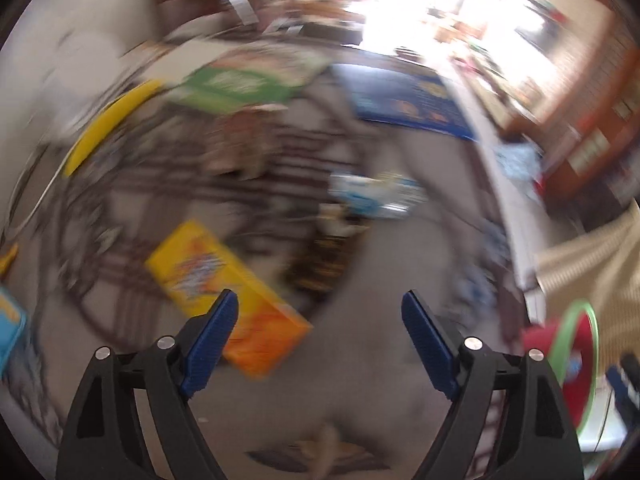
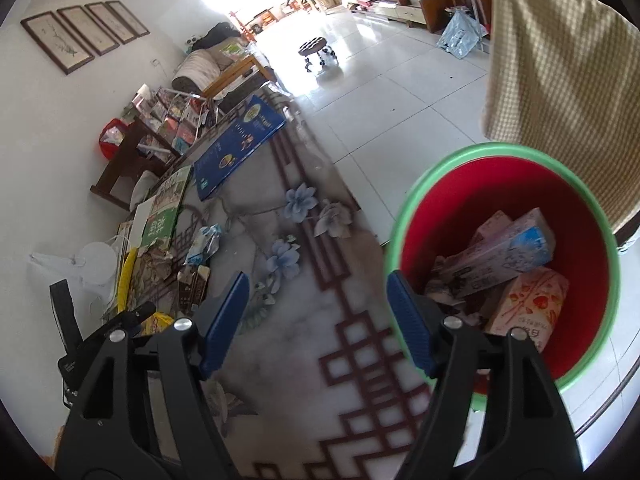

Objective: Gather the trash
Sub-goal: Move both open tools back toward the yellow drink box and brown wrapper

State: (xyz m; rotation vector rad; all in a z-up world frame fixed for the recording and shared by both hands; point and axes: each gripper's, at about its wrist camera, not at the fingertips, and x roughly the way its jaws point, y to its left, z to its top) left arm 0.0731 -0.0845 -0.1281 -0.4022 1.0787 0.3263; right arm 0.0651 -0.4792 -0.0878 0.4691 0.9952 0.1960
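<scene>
Right wrist view: our right gripper (image 2: 316,320), jaws wide and empty, hangs beside the green-rimmed red plastic bin (image 2: 404,208) holding cartons; left gripper (image 1: 320,336), wide too, faces the yellow-orange box (image 1: 224,292).

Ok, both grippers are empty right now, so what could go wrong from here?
1. The left wrist view is smeared by fast motion, so lining the open left gripper up on the yellow box may miss.
2. The red bin is already stacked with cartons, so added trash could slide out.
3. The checked cloth hangs over the bin's rim and could snag the right gripper.
</scene>
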